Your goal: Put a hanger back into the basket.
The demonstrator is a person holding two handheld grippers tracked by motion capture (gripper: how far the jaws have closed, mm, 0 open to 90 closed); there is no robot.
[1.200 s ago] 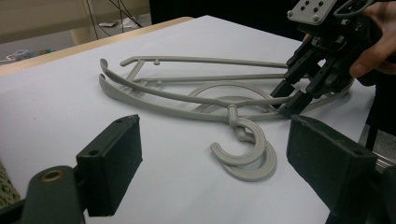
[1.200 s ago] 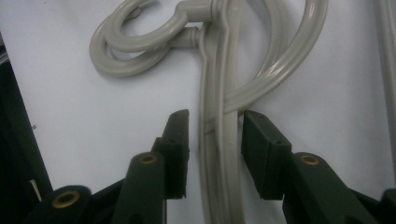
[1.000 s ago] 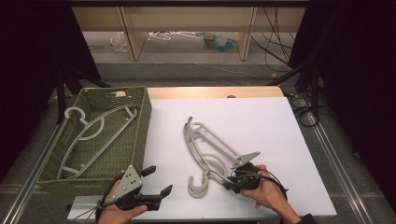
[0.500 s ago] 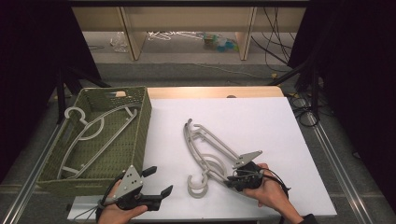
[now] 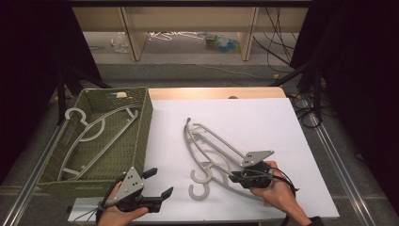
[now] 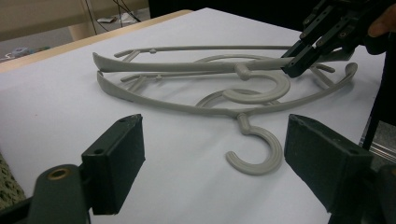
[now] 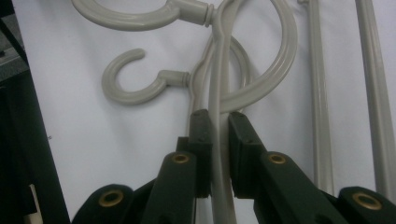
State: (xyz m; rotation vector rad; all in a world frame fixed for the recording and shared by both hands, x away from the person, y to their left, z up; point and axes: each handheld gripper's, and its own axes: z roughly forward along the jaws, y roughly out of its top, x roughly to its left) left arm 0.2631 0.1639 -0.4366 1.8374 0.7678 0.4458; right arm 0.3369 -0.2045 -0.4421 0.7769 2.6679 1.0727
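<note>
Right gripper (image 7: 218, 135) clamps the upper hanger's (image 5: 221, 141) arm on the white table (image 5: 282, 122); lifting slowly should free it from the lower hanger (image 5: 207, 176). Left gripper (image 5: 157, 183) waits open.

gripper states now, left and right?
Left gripper: open, holding nothing.
Right gripper: just closed, shut on the upper hanger's arm.

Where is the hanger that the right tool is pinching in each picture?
High view: the pinched hanger lies mid-table, right tool shut on its arm.
Left gripper view: pinched hanger runs across the upper middle, right tool at its right end.
Right gripper view: pinched hanger rises up the centre.
Shared landmark: the white table sheet.
</note>
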